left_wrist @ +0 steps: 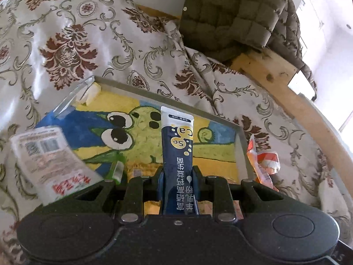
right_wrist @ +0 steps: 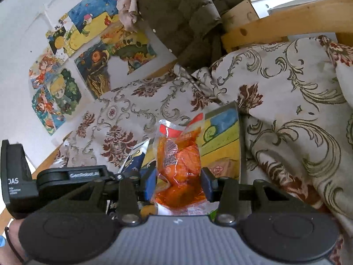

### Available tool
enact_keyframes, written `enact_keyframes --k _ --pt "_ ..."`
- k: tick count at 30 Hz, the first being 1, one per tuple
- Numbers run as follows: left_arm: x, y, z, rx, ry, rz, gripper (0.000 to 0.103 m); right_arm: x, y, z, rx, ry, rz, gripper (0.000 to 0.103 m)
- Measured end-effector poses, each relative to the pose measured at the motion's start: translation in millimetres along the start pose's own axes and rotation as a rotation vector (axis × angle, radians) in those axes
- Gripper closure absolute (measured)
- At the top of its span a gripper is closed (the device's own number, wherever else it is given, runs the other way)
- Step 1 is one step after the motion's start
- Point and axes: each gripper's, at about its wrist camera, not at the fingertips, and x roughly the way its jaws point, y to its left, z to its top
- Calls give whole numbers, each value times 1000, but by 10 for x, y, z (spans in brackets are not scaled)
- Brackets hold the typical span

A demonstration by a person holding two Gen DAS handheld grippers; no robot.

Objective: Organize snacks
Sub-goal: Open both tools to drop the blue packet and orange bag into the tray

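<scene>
between the blue pads of the left hand-held gripper (left_wrist: pixel 177 176) sits a dark blue stick sachet (left_wrist: pixel 177 154) with white and yellow print, pinched around its lower part and pointing up and away from the camera. over in the right wrist view the right hand-held gripper (right_wrist: pixel 178 176) is clamped on a clear orange snack packet (right_wrist: pixel 178 165), pads pressing both sides, its crinkly red and white top sticking up past the fingers. left hand-held gripper shows up in that view too, just to the left, with the blue sachet poking out.

just under and beyond both is a shallow tray (left_wrist: pixel 241 145) with a grey rim and a cartoon painting on its floor, a green frog-ish thing with big eyes on yellow and blue. a white packet with red print (left_wrist: pixel 53 156) lies blurry at the tray's near left corner, and there's a small pale packet (left_wrist: pixel 91 92) tucked in the far left corner. the orange packet hangs around the tray's right edge, can't tell if it's over it or outside.

tray sits on a cream cloth with brown floral pattern (left_wrist: pixel 88 33). further back a quilted olive jacket (left_wrist: pixel 238 15) drapes over a wooden frame (left_wrist: pixel 275 72), and kids' paintings (right_wrist: pixel 92 50) are stuck on the white wall.
</scene>
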Motion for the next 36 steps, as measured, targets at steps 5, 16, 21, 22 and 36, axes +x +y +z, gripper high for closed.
enact_keyframes --k 5,16,21,22,36 --pt "225 -28 24 38 22 27 76 117 -52 49 29 15 -4 55" --pt "498 -67 -112 89 48 37 75 336 -115 110 12 36 -71 54" --pt "528 -61 -150 88 65 52 74 372 -114 106 15 72 -74 51" --pt "527 -54 -143 76 70 60 73 370 -115 105 20 74 -71 51" --pt "-9 -68 70 27 -32 111 14 166 -128 238 50 -19 -41 38"
